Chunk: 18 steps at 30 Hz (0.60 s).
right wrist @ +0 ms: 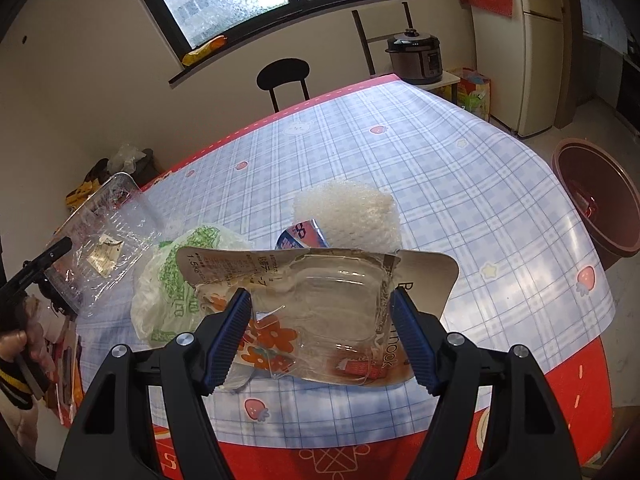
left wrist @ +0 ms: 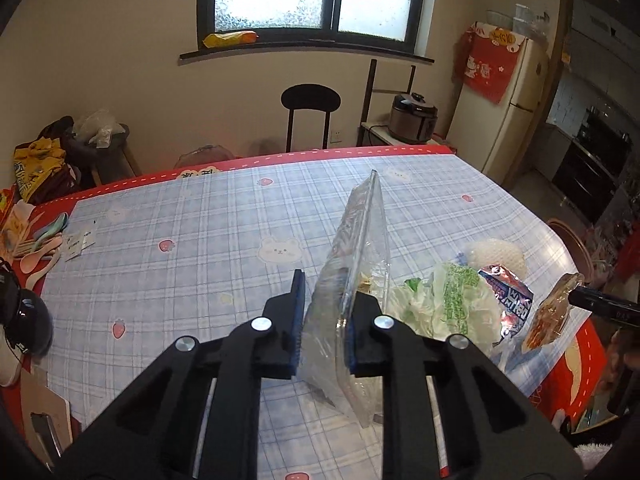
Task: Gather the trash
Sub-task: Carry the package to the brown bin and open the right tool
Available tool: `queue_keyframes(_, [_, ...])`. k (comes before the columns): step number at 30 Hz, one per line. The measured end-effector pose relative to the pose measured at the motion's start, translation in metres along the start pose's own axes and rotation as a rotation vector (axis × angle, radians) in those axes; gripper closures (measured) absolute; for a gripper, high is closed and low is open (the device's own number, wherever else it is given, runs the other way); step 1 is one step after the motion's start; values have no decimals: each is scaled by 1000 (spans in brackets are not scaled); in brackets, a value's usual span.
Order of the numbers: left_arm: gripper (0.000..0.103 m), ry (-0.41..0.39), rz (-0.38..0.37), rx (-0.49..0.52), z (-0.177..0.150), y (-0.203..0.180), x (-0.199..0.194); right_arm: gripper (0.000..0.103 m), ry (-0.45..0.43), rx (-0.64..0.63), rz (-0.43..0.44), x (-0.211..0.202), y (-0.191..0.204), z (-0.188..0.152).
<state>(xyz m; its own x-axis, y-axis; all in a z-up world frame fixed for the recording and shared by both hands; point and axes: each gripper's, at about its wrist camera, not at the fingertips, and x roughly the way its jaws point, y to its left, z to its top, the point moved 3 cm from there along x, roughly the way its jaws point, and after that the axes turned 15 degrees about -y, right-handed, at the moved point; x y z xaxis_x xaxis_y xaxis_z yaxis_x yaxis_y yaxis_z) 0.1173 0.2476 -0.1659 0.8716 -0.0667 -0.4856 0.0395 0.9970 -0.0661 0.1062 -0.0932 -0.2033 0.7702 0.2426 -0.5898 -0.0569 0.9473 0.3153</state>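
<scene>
My left gripper (left wrist: 324, 320) is shut on a clear plastic clamshell box (left wrist: 356, 256), held edge-up above the table; the box also shows in the right wrist view (right wrist: 108, 236). My right gripper (right wrist: 320, 336) is shut on a blister pack with a printed card (right wrist: 320, 300), which also shows in the left wrist view (left wrist: 550, 316). On the checked tablecloth (right wrist: 440, 160) lies a pile of trash: a white and green plastic bag (right wrist: 176, 280), a blue and red wrapper (right wrist: 300, 236) and a piece of white foam wrap (right wrist: 348, 212).
A dark red bin (right wrist: 596, 204) stands on the floor right of the table. Plastic spoons (left wrist: 40, 240) and paper cards (left wrist: 80, 242) lie at the table's left edge. A black chair (left wrist: 310, 116) stands behind the table, with a rice cooker (left wrist: 412, 118) and fridge (left wrist: 508, 100) beyond.
</scene>
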Motion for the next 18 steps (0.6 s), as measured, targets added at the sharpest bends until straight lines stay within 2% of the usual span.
queue_keyframes(12, [83,-106,54,-64,22,9,-44,32,-56,0,18,-19,-6,18])
queue_keyframes(18, [83,-149,88,-60,37,-4,-61,32,-88,-19,38,-30,-17,31])
